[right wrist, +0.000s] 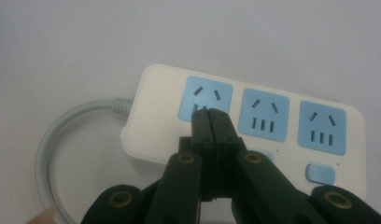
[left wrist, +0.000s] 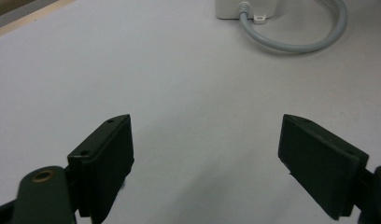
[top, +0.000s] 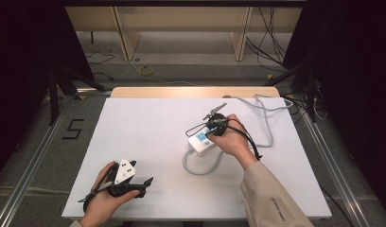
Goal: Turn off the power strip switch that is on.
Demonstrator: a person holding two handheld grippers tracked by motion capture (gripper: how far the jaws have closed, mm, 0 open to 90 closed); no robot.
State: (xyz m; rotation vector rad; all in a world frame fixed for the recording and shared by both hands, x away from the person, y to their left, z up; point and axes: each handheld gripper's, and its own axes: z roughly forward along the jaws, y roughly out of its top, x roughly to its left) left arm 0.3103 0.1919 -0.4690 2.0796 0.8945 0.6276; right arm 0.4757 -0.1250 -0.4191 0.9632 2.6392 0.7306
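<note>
Tongs status: right tongs (right wrist: 210, 113) together, pressing power strip (right wrist: 282, 121); left tongs (left wrist: 207, 163) apart, idle at 7 o'clock. Next we press its switch (right wrist: 321, 173).

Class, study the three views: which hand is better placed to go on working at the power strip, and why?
The right. Its gripper, fingers shut together, points at the power strip by the end socket nearest the cord. The left gripper rests open near the table's front edge, well away.
</note>
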